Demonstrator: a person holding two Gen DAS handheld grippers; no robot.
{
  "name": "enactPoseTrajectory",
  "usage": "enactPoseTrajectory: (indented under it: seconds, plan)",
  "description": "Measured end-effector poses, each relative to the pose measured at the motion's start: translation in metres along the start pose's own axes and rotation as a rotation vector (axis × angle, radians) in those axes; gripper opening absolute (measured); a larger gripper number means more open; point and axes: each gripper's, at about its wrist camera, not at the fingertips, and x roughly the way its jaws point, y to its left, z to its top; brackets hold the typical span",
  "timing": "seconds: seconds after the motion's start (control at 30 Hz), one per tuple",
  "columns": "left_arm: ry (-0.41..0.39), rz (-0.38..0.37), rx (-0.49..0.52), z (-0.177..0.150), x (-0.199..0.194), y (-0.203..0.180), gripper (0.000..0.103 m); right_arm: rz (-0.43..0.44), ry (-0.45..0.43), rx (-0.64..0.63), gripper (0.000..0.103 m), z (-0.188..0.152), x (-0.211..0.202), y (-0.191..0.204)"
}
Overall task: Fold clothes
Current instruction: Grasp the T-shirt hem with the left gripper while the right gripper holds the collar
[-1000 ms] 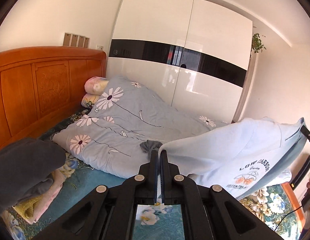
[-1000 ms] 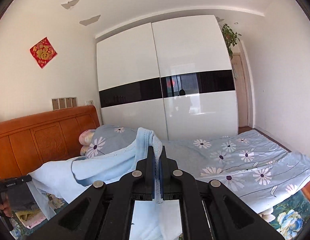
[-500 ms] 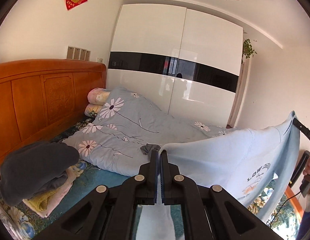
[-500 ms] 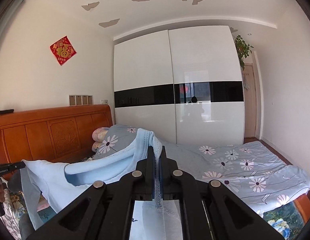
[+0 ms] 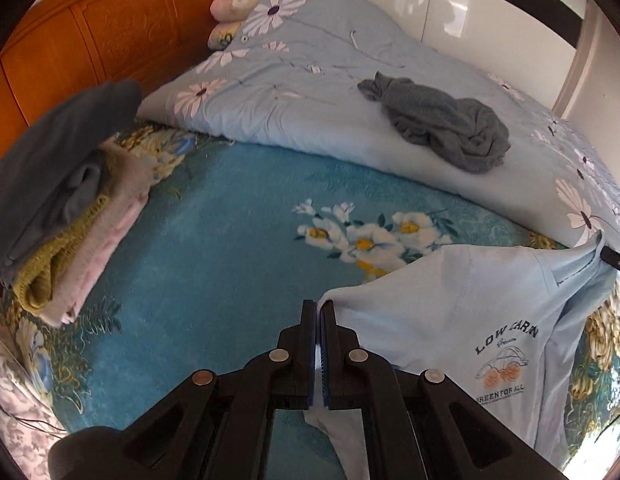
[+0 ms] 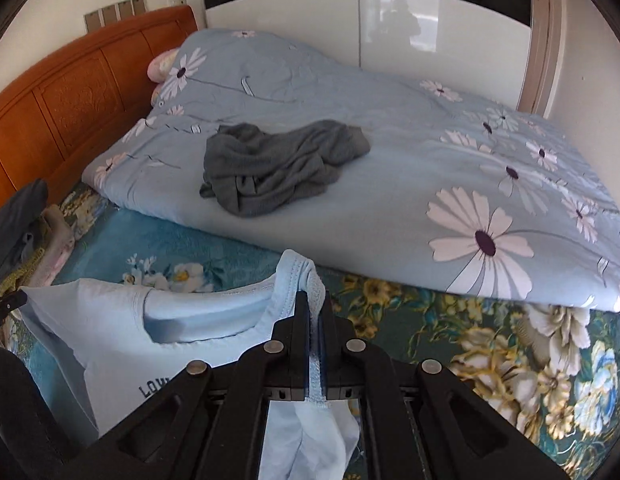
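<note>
A light blue T-shirt (image 5: 469, 320) with a printed logo hangs stretched between my two grippers, just above the teal floral bedspread (image 5: 230, 240). My left gripper (image 5: 318, 308) is shut on one shoulder edge of it. My right gripper (image 6: 315, 300) is shut on the other shoulder by the collar (image 6: 298, 272); the shirt body (image 6: 110, 340) spreads to the left in the right wrist view. The right gripper's tip shows at the far right of the left wrist view (image 5: 613, 258).
A crumpled grey garment (image 5: 441, 128) lies on the daisy-print quilt (image 6: 449, 152) at the back. A stack of folded clothes (image 5: 58, 208) sits at the left by the wooden headboard (image 5: 110, 28). A white wardrobe (image 6: 389, 12) stands behind the bed.
Both grippers have tipped and moved down toward the bed, lowering the shirt from high in the air to just above the bedspread. Both stay shut on it.
</note>
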Motion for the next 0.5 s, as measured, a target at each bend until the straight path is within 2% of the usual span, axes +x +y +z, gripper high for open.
enactPoseTrajectory:
  seconds: [0.1,0.17,0.23,0.33,0.4,0.5]
  plan:
    - [0.067,0.021,-0.031,0.003,0.025,0.003,0.002,0.013,0.079,0.039,0.003,-0.012,0.038,-0.008]
    - [0.057,0.033,-0.024,0.019,0.030,-0.001,0.002,0.020,0.089,0.059,0.003,-0.004,0.048,-0.016]
    - [0.006,0.002,-0.028,0.039,0.024,-0.004,0.002,0.030,0.056,0.073,0.003,0.012,0.047,-0.019]
    - [-0.044,-0.012,-0.027,0.060,0.023,-0.007,0.002,0.011,-0.057,0.066,0.003,0.039,0.030,-0.013]
    - [-0.013,0.003,-0.014,0.065,0.040,-0.010,0.002,-0.030,-0.074,0.073,0.003,0.046,0.037,-0.017]
    - [0.054,0.033,0.017,0.068,0.069,-0.016,0.002,-0.035,0.014,0.149,0.003,0.043,0.072,-0.034]
